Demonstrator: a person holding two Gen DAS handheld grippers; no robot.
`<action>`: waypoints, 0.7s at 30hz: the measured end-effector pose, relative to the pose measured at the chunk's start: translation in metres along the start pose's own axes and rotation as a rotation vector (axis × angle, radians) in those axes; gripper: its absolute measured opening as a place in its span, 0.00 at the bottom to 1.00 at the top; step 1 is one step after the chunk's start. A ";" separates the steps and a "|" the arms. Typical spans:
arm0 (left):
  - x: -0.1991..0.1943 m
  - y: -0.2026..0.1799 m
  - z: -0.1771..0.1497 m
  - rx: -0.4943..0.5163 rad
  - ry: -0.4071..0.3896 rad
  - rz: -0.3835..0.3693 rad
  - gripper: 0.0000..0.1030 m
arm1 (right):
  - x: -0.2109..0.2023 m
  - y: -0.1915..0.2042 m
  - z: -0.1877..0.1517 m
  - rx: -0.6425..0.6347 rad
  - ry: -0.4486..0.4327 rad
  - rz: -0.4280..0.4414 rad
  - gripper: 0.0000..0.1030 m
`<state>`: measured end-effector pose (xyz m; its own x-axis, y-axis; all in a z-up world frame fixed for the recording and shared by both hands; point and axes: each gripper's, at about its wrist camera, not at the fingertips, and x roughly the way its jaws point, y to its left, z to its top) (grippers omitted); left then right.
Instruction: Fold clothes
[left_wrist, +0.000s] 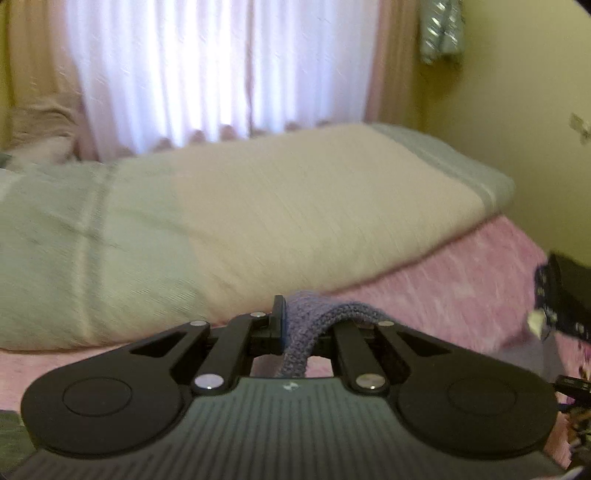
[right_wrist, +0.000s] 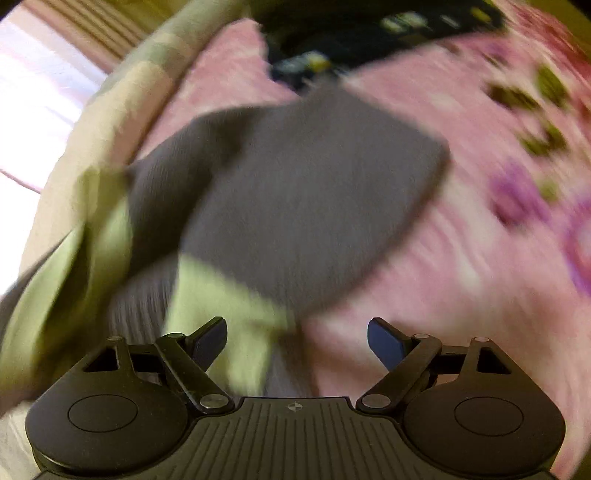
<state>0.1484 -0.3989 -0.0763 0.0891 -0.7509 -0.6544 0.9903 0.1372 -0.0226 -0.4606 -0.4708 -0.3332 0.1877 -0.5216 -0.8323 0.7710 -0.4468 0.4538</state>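
Knit fabric, a purple-grey garment (left_wrist: 301, 332), is sitting clenched in the left gripper (left_wrist: 286, 325), whose jaws are pinching a bunched fold that is trailing back over the gripper body above the pink bedspread (left_wrist: 461, 280). A large cream and pale green pillow (left_wrist: 258, 221) is lying just beyond, before white curtains (left_wrist: 221, 70). The right gripper (right_wrist: 297, 341) is hanging over the bed with jaws released wide and nothing between them, pointing down at the blurred grey garment (right_wrist: 295, 192) spread on the floral pink bedspread (right_wrist: 461, 258) beside yellow-green cloth (right_wrist: 221, 295). A dark patterned item (right_wrist: 369, 33) is lying farther off.
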 end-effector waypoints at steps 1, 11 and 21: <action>-0.015 0.003 0.008 -0.013 -0.010 0.023 0.05 | 0.005 0.012 0.012 -0.022 -0.008 0.011 0.84; 0.099 0.063 0.019 -0.185 0.182 0.276 0.23 | 0.055 0.114 0.055 -0.260 0.004 0.169 0.84; 0.140 0.080 -0.213 -0.482 0.514 0.381 0.23 | 0.080 0.090 -0.017 -0.457 0.268 0.139 0.84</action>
<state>0.2176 -0.3554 -0.3302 0.2352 -0.2202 -0.9467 0.7359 0.6766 0.0255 -0.3657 -0.5410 -0.3642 0.4093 -0.3228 -0.8534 0.9026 0.0061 0.4305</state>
